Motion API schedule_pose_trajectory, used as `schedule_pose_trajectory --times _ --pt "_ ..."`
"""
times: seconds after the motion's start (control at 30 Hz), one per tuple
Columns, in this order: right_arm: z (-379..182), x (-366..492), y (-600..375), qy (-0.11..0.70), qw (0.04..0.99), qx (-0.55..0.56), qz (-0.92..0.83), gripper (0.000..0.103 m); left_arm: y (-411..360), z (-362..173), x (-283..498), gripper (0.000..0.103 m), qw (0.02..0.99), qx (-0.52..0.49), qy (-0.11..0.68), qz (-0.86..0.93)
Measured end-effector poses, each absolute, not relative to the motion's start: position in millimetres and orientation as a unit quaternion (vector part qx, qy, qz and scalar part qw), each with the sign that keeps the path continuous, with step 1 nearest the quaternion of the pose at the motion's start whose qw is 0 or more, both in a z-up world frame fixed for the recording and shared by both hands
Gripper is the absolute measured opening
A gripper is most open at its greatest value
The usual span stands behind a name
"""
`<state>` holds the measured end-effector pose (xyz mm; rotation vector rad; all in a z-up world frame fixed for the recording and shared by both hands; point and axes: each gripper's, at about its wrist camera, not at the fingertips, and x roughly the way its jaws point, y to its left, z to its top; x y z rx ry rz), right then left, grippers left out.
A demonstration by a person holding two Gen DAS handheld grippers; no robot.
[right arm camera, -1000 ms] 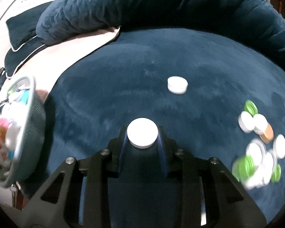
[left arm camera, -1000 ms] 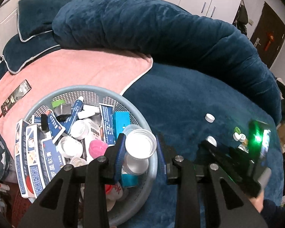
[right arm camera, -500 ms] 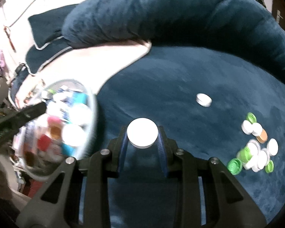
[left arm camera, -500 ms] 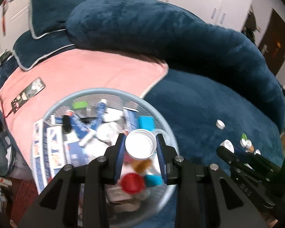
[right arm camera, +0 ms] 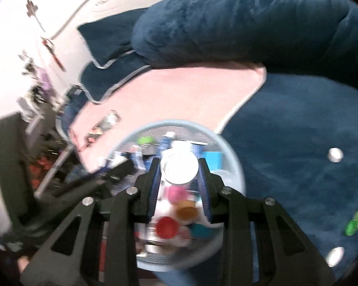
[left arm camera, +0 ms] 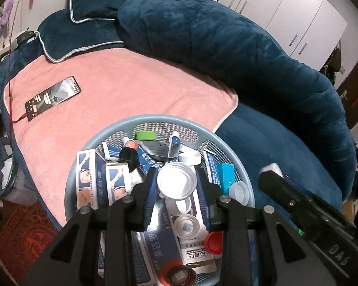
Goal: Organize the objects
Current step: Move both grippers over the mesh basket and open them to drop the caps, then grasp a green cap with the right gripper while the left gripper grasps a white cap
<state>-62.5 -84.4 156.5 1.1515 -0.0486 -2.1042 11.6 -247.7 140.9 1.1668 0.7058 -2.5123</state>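
Note:
A round grey-blue mesh basket full of boxes, tubes and bottles sits on the bed. My left gripper hovers over it, shut on a white bottle with its uncapped mouth facing up. In the right wrist view, my right gripper is above the same basket. A white cap is still touched by both pads while the jaws are opening. This view is blurred. From the left wrist view the right gripper reaches in from the right, the cap at its tip.
Loose white and green caps lie on the dark blue blanket to the right. Left of the basket, a phone with a red cable rests on the pink towel. A big blue bolster runs along the back.
The right gripper has carried the white cap up and left, from above the blue blanket to over the basket. The left gripper with its bottle has moved further over the basket.

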Motion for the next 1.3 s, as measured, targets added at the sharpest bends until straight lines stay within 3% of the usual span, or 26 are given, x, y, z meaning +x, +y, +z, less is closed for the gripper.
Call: schedule_pose_trajectory --times 0.1,0.17,0.2,0.27,0.4,0.83,1.3 --pt "161 -60 -79 -0.006 0.342 0.436 -0.833 0.071 -248 145 16 0.059 0.149 0.4 0.231 -0.874" --pt "164 -61 -72 -0.011 0.334 0.434 -0.837 0.087 -250 148 19 0.088 0.161 0.393 0.228 -0.876" --pt "165 -62 -68 -0.015 0.325 0.434 -0.84 0.095 -251 149 20 0.093 0.164 0.391 0.226 -0.877" --pt "166 -64 -62 -0.02 0.316 0.435 -0.843 0.097 -250 151 23 0.102 0.172 0.393 0.213 -0.878" --pt "166 -64 -53 -0.013 0.296 0.441 -0.847 0.097 -241 151 22 0.102 0.185 0.404 0.172 -0.879" --pt "163 -58 8 -0.002 0.244 0.449 -0.86 0.098 -216 157 20 0.102 0.154 0.409 0.151 -0.887" --pt "142 -49 170 0.004 0.128 0.475 -0.871 0.098 -105 165 -1 0.103 0.044 0.418 0.05 -0.906"
